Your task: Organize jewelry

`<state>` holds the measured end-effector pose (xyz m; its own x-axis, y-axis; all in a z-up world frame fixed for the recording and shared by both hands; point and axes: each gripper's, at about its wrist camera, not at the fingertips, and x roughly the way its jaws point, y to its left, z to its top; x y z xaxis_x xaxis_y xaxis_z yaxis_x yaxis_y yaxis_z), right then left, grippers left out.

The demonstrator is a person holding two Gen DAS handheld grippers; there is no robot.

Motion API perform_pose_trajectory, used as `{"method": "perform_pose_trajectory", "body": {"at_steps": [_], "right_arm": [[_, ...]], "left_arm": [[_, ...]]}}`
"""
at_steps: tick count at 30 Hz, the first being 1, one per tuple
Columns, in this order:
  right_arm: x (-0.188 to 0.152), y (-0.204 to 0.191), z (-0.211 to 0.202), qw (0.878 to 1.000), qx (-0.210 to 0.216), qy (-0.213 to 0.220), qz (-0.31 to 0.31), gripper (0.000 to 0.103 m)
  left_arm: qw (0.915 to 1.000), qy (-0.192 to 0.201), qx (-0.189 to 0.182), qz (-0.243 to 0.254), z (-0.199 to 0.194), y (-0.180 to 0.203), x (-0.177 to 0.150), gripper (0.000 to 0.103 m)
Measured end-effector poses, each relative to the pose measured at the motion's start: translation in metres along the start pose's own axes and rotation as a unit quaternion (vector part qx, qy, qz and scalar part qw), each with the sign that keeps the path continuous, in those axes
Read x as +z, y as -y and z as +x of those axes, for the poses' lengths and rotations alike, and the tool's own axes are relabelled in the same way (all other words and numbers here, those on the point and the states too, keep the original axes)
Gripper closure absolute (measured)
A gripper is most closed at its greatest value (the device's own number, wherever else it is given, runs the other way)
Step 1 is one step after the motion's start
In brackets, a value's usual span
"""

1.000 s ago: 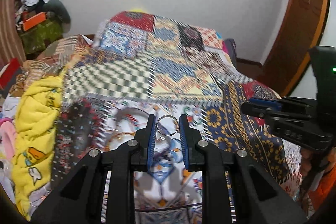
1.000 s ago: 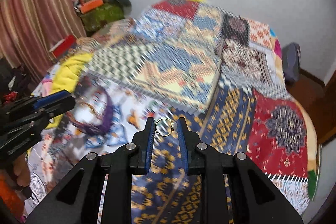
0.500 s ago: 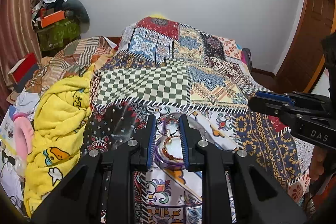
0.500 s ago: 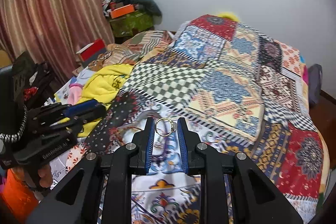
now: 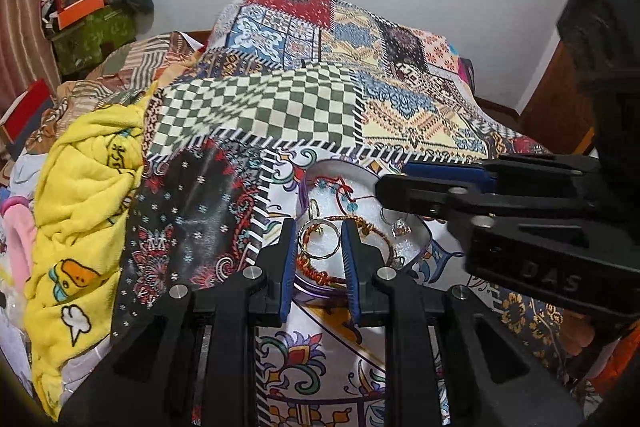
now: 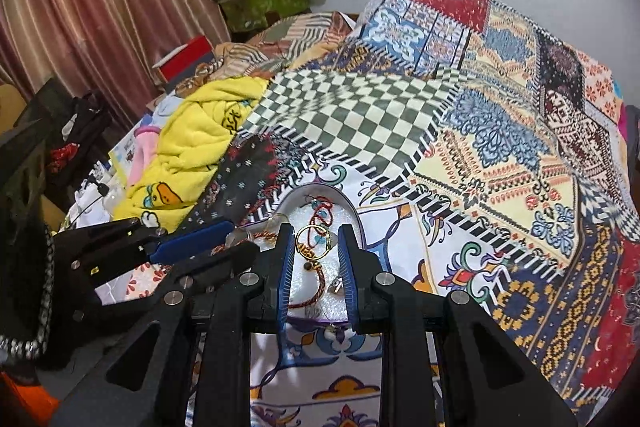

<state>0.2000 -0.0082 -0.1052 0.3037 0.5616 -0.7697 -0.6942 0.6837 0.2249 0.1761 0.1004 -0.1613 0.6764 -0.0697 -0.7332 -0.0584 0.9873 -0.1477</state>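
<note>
Silver ring (image 5: 319, 242): pinched between the two fingers of my left tool (image 5: 319, 247), which are narrowed onto it; it hangs just above the tray.
Gold ring (image 6: 313, 242): caught the same way in my right tool (image 6: 316, 247), fingers drawn in against its sides; it carries a small pale stone and also sits over the tray.
Tray (image 5: 340, 166): a shallow oval dish with a white lining and a purple edge, lying on the bed right under both tools.
In the tray: a braided red-and-gold bracelet (image 5: 320, 273), a red cord (image 5: 340, 187), and another small ring with a stone (image 5: 400, 225).
Tools to each other: close together; my right one reaches in from the right side of the left camera's view (image 5: 440, 195).
Bed: covered by a patchwork quilt (image 6: 360, 115) with a green-and-white check panel behind the tray.
Left of the quilt: a crumpled yellow blanket (image 5: 80, 195) with duck prints.
</note>
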Motion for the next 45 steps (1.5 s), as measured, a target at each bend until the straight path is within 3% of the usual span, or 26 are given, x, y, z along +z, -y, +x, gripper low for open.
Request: {"method": "perform_pose_trajectory", "body": {"at_steps": [16,19,25,33,38,44,45], "right_arm": [[0.004,0.01,0.011,0.999,0.02,-0.025,0.021,0.08],[0.005,0.009,0.0,1.0,0.009,-0.007,0.019,0.064],[0.01,0.004,-0.033,0.999,-0.005,0.032,0.015,0.063],[0.01,-0.014,-0.121,0.99,-0.034,0.134,0.014,0.063],[-0.003,-0.035,-0.192,0.974,-0.051,0.221,0.01,0.063],[-0.028,-0.065,-0.253,0.95,-0.074,0.304,-0.004,0.063],[-0.033,-0.07,-0.26,0.946,-0.08,0.314,-0.005,0.062]], "left_arm": [[0.9998,-0.011,-0.013,-0.012,0.007,-0.004,0.001,0.082],[0.9997,-0.012,-0.013,-0.019,0.002,-0.006,0.003,0.081],[0.9997,0.012,-0.001,-0.022,-0.026,-0.007,0.009,0.08],[0.9949,0.096,0.016,-0.027,-0.106,-0.002,0.025,0.08],[0.9833,0.18,0.025,-0.012,-0.181,0.017,0.028,0.08],[0.9626,0.268,0.037,0.019,-0.254,0.048,0.014,0.061],[0.9594,0.278,0.04,0.025,-0.263,0.053,0.01,0.054]]}}
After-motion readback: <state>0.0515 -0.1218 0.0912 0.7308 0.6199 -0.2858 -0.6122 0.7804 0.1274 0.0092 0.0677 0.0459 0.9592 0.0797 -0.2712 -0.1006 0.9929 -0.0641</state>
